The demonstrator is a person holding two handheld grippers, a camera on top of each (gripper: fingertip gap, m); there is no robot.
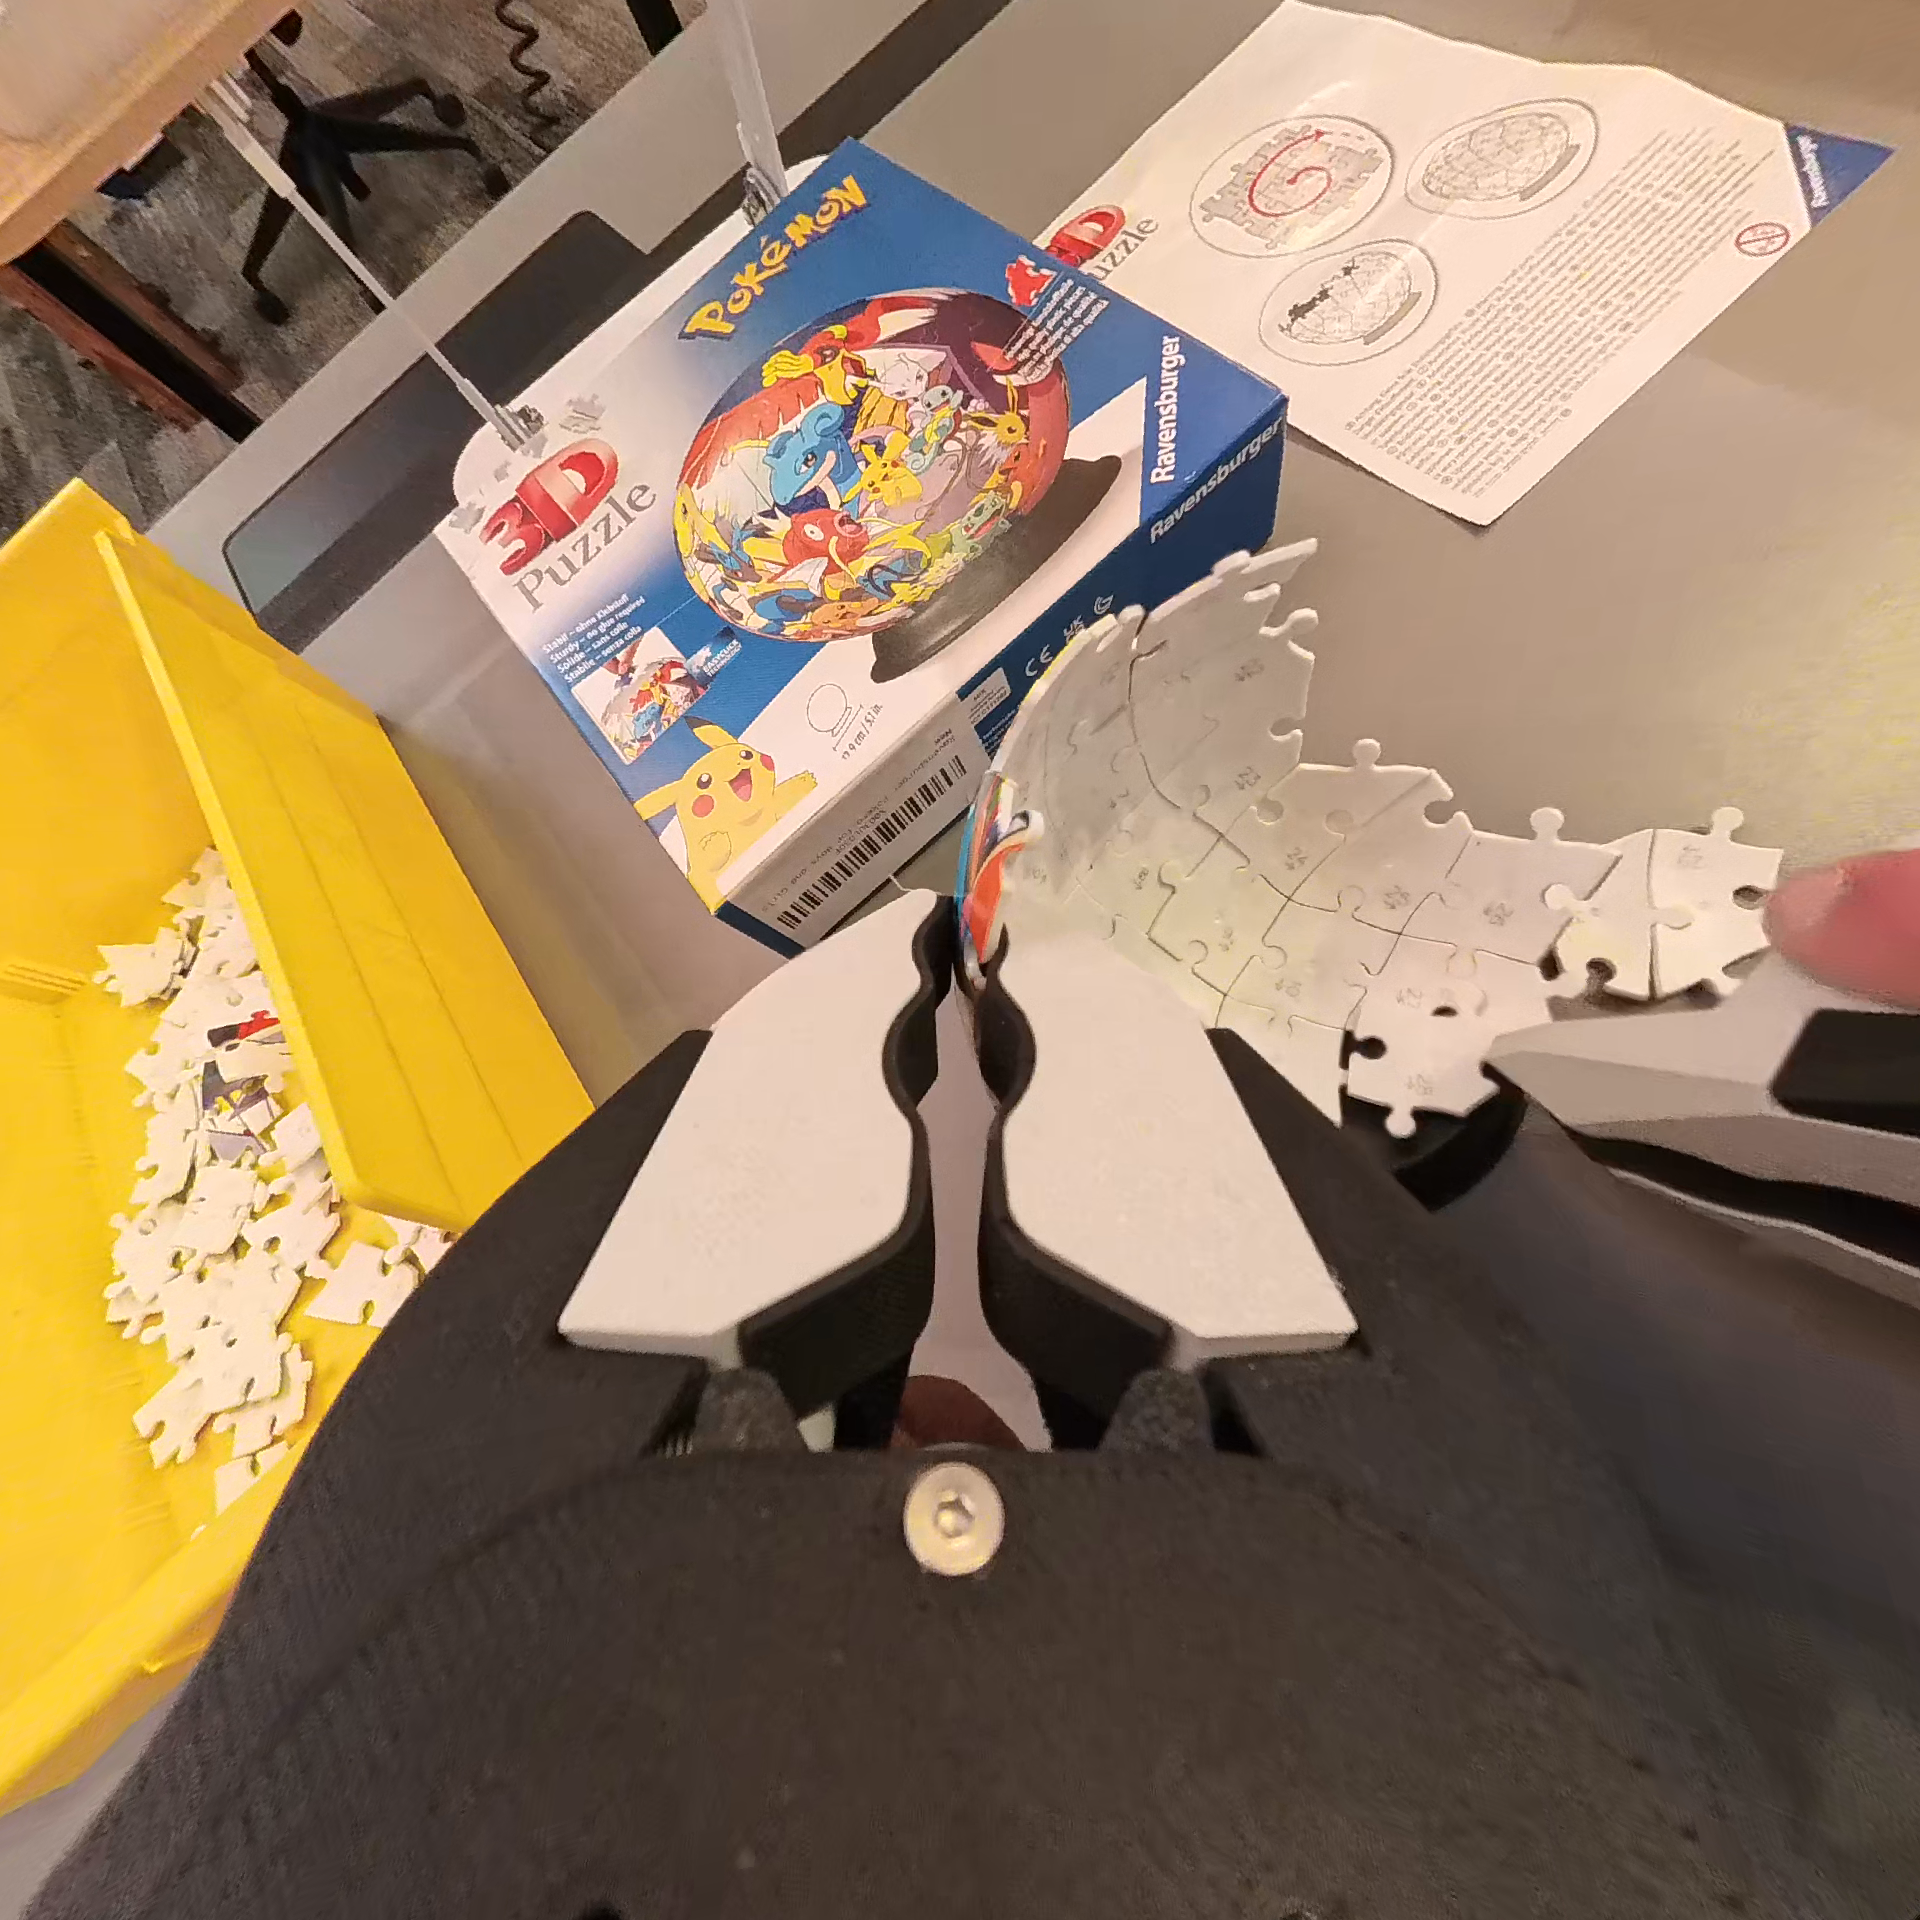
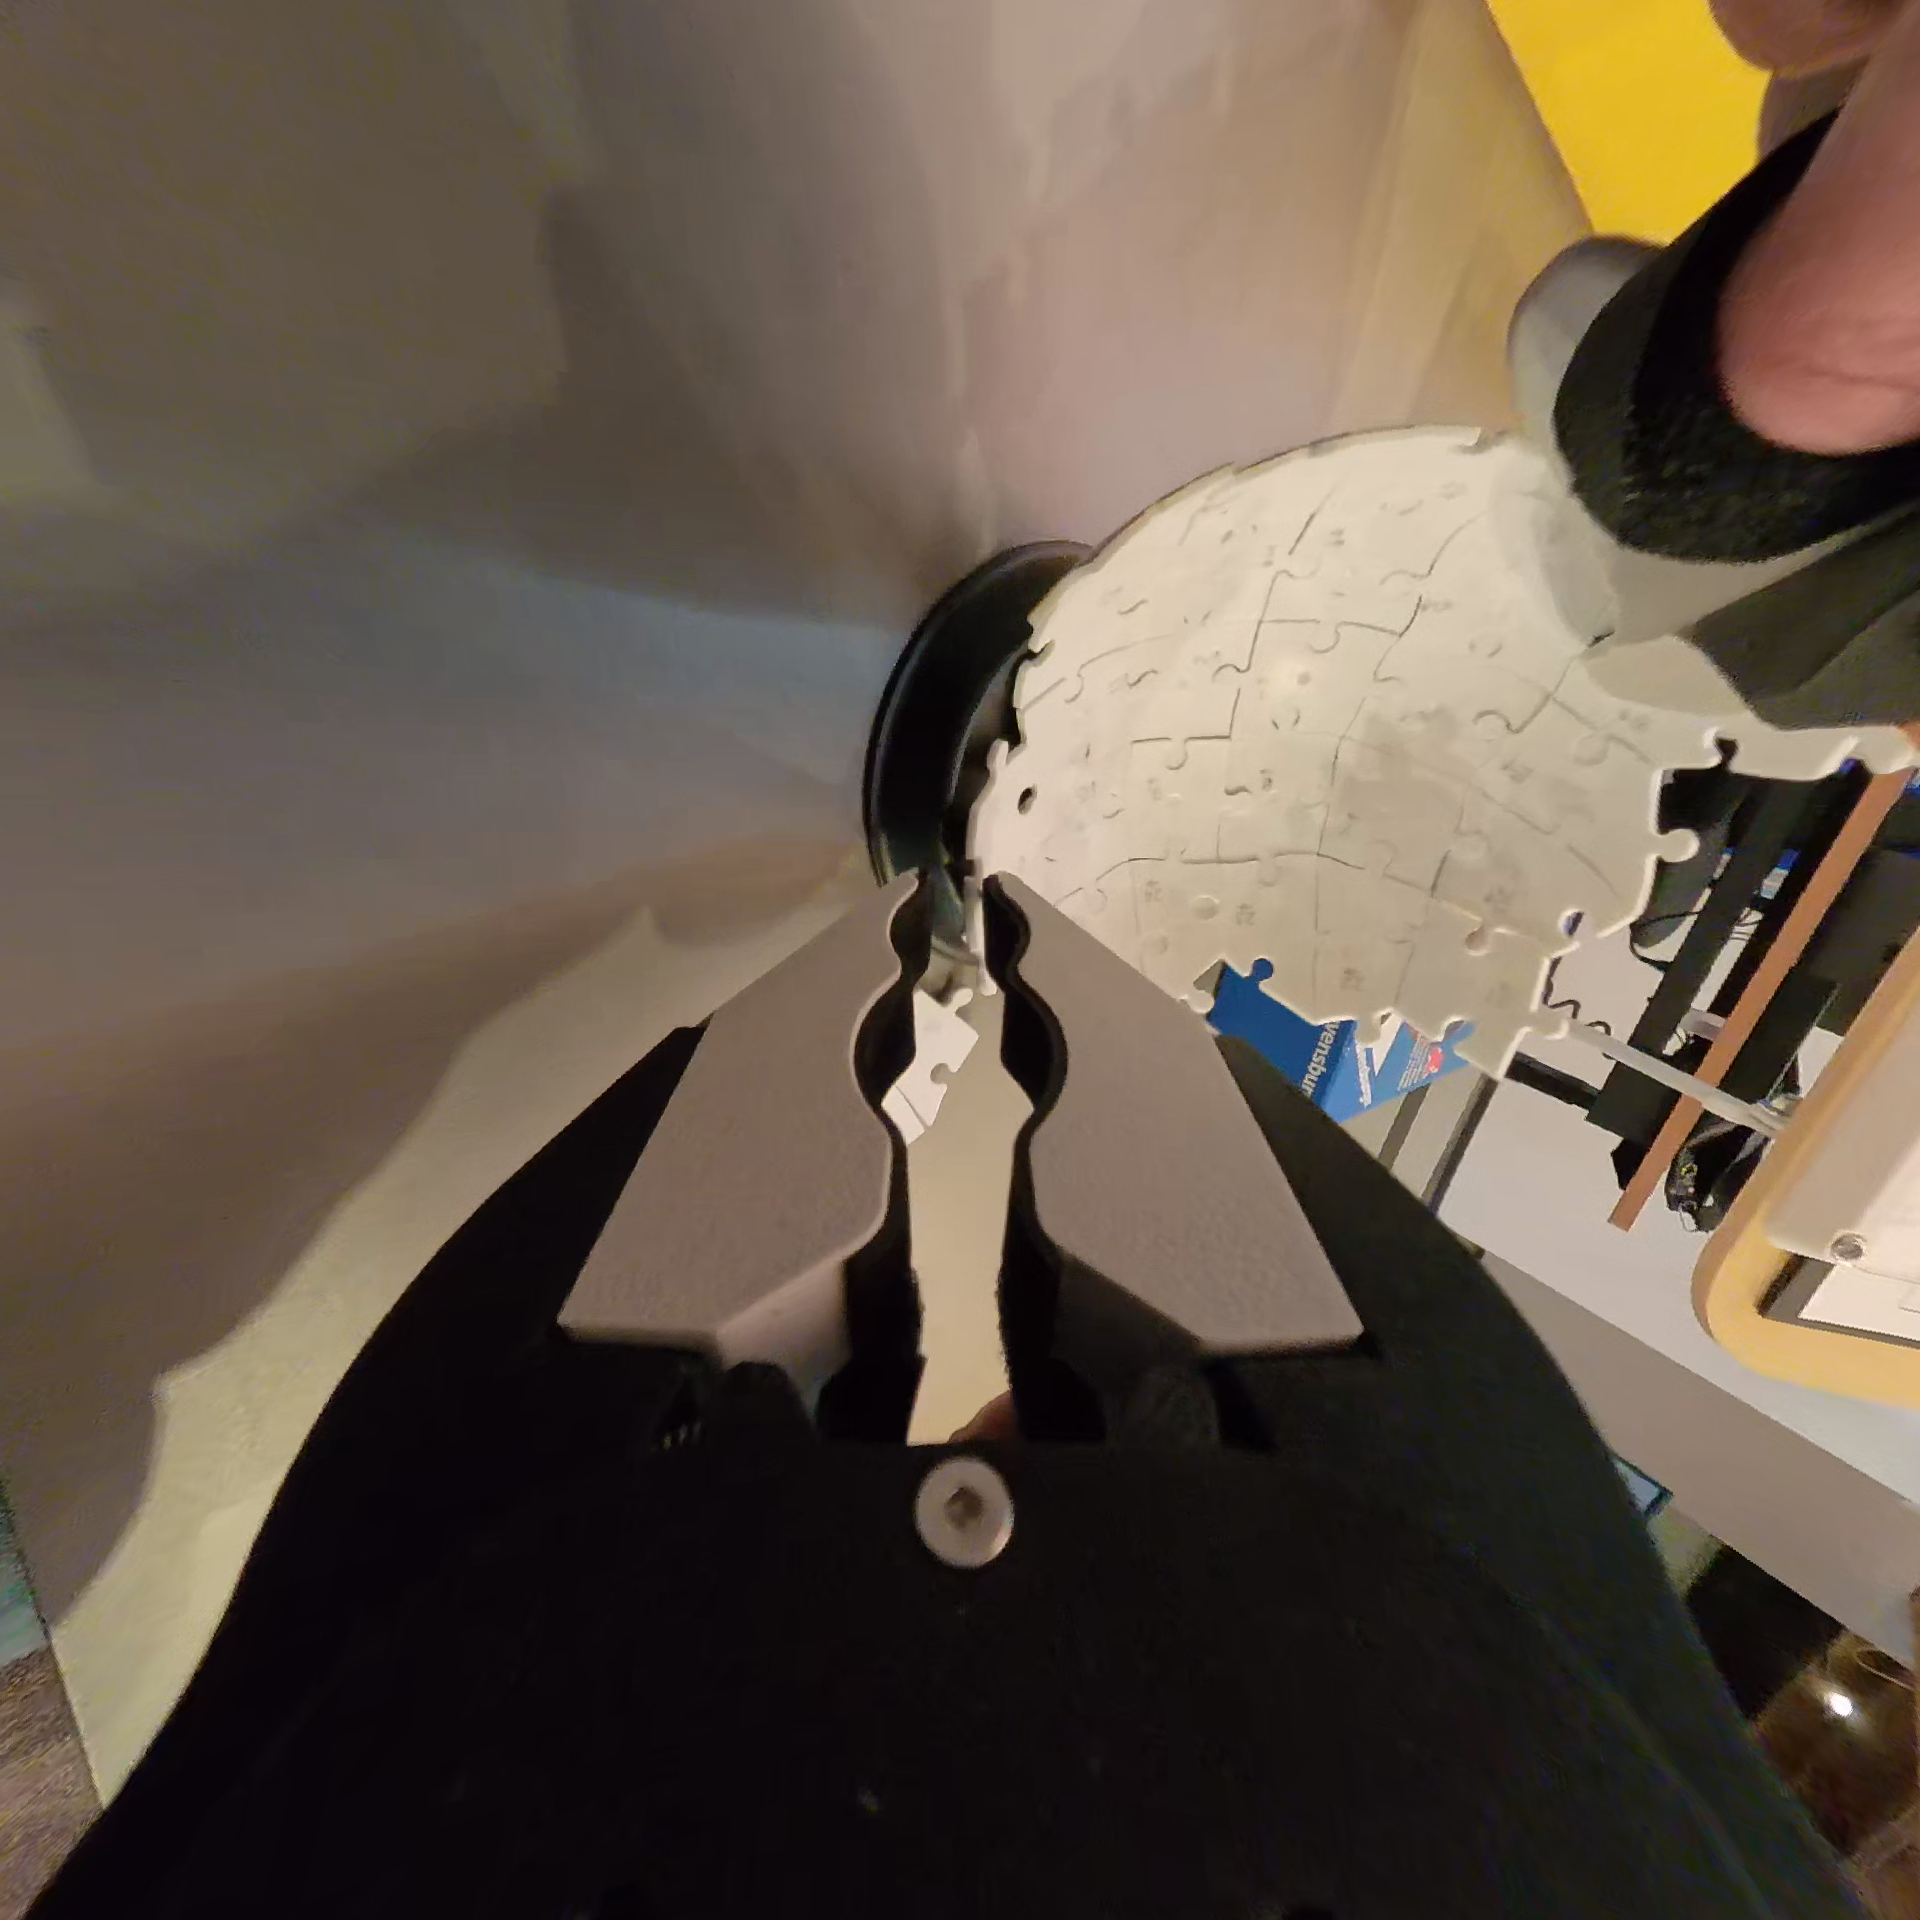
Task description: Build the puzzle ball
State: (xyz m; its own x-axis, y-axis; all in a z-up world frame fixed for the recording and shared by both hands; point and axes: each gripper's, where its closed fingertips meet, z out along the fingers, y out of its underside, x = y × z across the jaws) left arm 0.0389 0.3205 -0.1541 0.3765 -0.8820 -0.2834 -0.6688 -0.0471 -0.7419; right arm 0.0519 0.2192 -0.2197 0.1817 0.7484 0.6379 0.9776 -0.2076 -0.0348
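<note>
The partly built puzzle ball (image 1: 1226, 821) is a curved shell with its white inside facing me and a strip of joined pieces trailing right. My left gripper (image 1: 966, 935) is shut on the shell's colourful rim. In the right wrist view the shell (image 2: 1299, 748) fills the upper right, in front of a black ring stand (image 2: 914, 717). My right gripper (image 2: 971, 899) is shut on a single white puzzle piece (image 2: 935, 1049), with its tips right at the shell's lower left edge. One of its fingers (image 1: 1621, 1049) shows under the strip's end.
A yellow bin (image 1: 260, 790) with several loose white pieces (image 1: 218, 1226) stands at the left. The blue puzzle box (image 1: 883, 520) lies beyond the shell on the grey table. A white instruction sheet (image 1: 1455, 260) lies at the far right. A fingertip (image 1: 1860, 935) shows at the right edge. The grippers' ends are close to 12 cm from one another.
</note>
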